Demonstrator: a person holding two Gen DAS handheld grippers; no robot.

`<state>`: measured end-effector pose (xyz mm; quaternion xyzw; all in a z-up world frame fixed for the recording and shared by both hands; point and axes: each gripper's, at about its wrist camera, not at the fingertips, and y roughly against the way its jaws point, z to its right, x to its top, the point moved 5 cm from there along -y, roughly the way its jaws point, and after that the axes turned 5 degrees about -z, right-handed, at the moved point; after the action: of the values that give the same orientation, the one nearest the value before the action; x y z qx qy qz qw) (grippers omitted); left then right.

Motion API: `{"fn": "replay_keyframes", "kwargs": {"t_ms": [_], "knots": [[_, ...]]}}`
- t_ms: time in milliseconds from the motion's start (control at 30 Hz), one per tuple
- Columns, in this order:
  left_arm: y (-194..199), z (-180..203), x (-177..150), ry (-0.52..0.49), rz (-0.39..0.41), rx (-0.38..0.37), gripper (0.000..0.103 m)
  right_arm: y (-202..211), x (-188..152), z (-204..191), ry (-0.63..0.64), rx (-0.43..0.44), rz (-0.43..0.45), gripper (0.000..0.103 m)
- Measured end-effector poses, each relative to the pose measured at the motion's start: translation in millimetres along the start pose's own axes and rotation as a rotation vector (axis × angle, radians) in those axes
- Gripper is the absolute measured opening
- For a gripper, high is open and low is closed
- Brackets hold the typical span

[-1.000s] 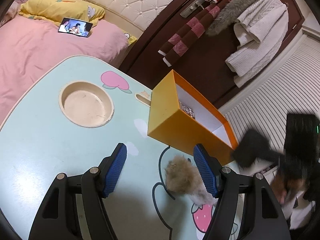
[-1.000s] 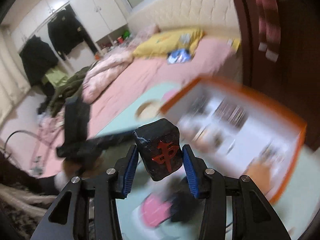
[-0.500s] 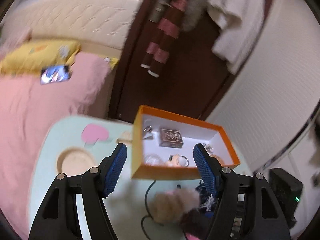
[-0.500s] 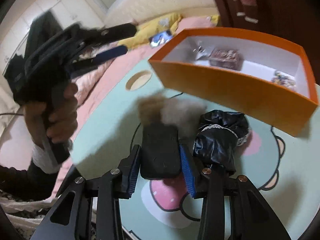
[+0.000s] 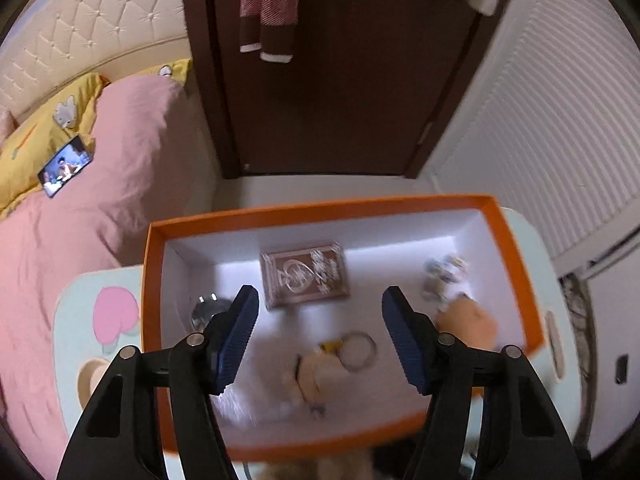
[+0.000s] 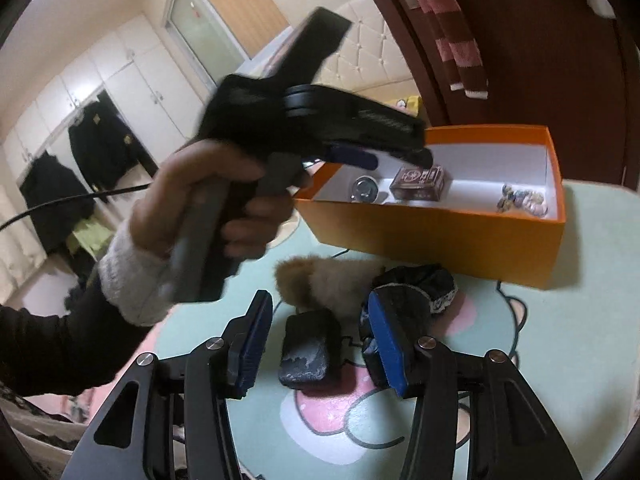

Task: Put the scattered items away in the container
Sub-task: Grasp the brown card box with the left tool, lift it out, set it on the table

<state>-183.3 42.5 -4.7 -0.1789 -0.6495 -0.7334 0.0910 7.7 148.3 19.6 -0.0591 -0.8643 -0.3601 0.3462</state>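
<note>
While the left gripper (image 5: 320, 332) hangs over the orange box (image 5: 516, 248), its ribbed blue fingers (image 5: 236, 336) stand apart w/ nothing between them; they have just been closing a little. Box is a rectangular cardboard tray, orange outside, matte white inside. Within it: a flat brown card pack (image 5: 304, 278) w/ pale heart print at 12 o'clock from the fingers, a shiny round metal piece (image 5: 204, 310) at 9, a thin metal ring (image 5: 358, 350) on a fuzzy cream plush (image 5: 310, 376) at 6, an orange-tan soft lump (image 5: 468, 320) and small beads (image 5: 444, 274) at 3.

From the right wrist view, the right gripper (image 6: 320, 344) is released: its fingers (image 6: 386, 344) have just been opening, and a rounded black block (image 6: 308, 354) w/ scuffed grey edge lies on the bench (image 6: 580, 320) between them, not pressed. At 12 o'clock from the block sits a tan fur pom-pom (image 6: 320, 284); at 1, touching the right-hand finger, a glossy black crinkled fabric piece (image 6: 420, 284) w/ white lace trim. Bench top is smooth mint green w/ pink cartoon print. Box stands beyond these at 1 o'clock. A hand (image 6: 208, 200) in a white knit cuff grips the left tool's handle at 10 o'clock.
</note>
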Motion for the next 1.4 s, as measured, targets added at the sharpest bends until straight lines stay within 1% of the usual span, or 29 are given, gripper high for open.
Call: {"fn": "replay_keyframes", "kwargs": {"t_ms": [100,167,267,333,367,400,467,600,667,833,933,1067,1200,1400], "knots": [[-15,0,7,0.034,-0.073,-0.006,0.065,6,-6,7,-0.019,0.029,0.001,0.049],[-26,1,9,0.042,-0.116,0.01,0.065,9,-8,7,-0.017,0.044,0.002,0.049],[-38,7,10,0.03,-0.16,0.062,0.065,10,-9,7,-0.03,0.073,0.003,0.049],[-49,13,6,0.014,-0.205,0.071,0.065,11,-10,8,-0.037,0.084,0.002,0.049],[-52,17,6,-0.006,-0.207,0.085,0.064,12,-11,9,-0.038,0.085,0.004,0.049],[-52,21,5,-0.034,-0.194,0.104,0.058,13,-11,9,-0.039,0.087,0.008,0.049],[-52,27,4,-0.044,-0.191,0.089,0.058,14,-11,11,-0.046,0.096,0.011,0.049],[-53,24,5,-0.014,-0.177,0.059,0.058,15,-10,15,-0.063,0.089,0.01,0.049],[-50,21,6,-0.003,-0.157,0.045,0.058,16,-10,17,-0.067,0.088,0.013,0.049],[-17,20,6,-0.021,-0.037,0.004,0.058,15,-10,17,-0.062,0.086,0.008,0.049],[14,17,1,-0.009,0.03,-0.051,0.058,13,-12,13,-0.052,0.079,0.0,0.049],[56,10,-22,0.008,0.119,-0.103,0.058,10,-14,10,-0.044,0.066,-0.011,0.049],[83,-9,-55,0.045,0.165,-0.143,0.058,7,-15,10,-0.048,0.047,-0.015,0.049],[92,-45,-114,0.126,0.171,-0.133,0.058,0,-15,2,-0.037,0.002,-0.037,0.049]]}}
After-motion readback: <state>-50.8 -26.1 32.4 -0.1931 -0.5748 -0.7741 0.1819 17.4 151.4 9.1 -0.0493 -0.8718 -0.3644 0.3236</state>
